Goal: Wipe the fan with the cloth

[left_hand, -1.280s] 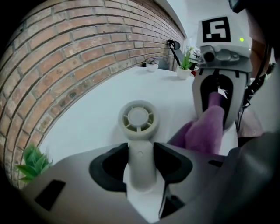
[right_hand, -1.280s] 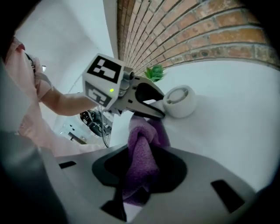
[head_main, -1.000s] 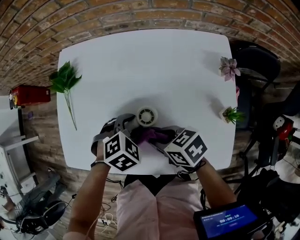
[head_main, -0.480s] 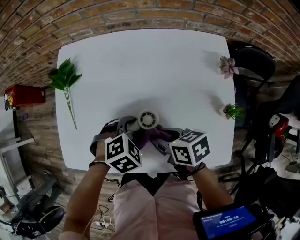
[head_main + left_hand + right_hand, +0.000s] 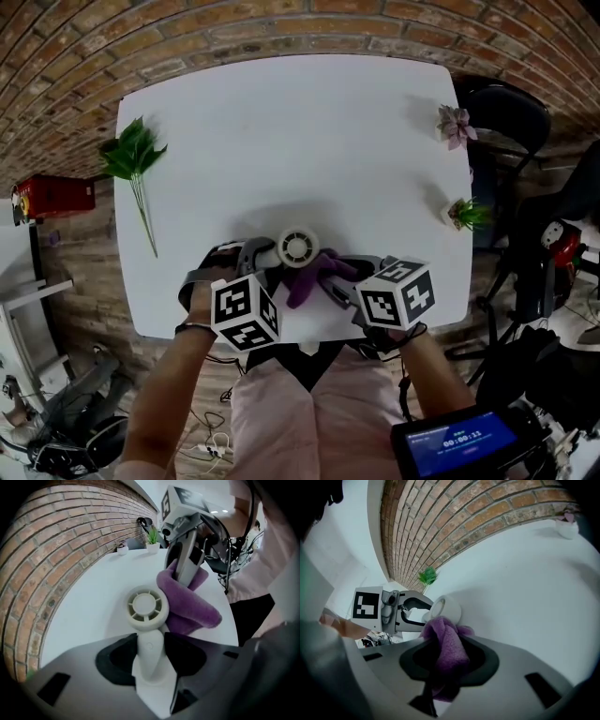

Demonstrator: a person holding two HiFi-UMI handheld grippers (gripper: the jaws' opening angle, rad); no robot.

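A small white hand fan (image 5: 296, 247) stands over the near part of the white table (image 5: 281, 131). My left gripper (image 5: 265, 259) is shut on its handle (image 5: 149, 656), and the round grille (image 5: 145, 609) faces up. My right gripper (image 5: 337, 277) is shut on a purple cloth (image 5: 309, 278); its jaws have just been closing tighter on the cloth between them. The cloth (image 5: 192, 613) rests against the right side of the fan's head. In the right gripper view, the cloth (image 5: 447, 644) bulges from the jaws toward the fan (image 5: 446, 609).
A green leaf sprig (image 5: 133, 155) lies at the table's left edge. A pink flower pot (image 5: 457, 127) and a small green plant (image 5: 464, 216) stand along the right edge. A dark chair (image 5: 511, 112) is beyond that edge. A brick wall runs behind.
The right gripper has shifted slightly right and rolled, with the cloth still against the fan's side. The left gripper, holding the fan, has rolled and shifted a little.
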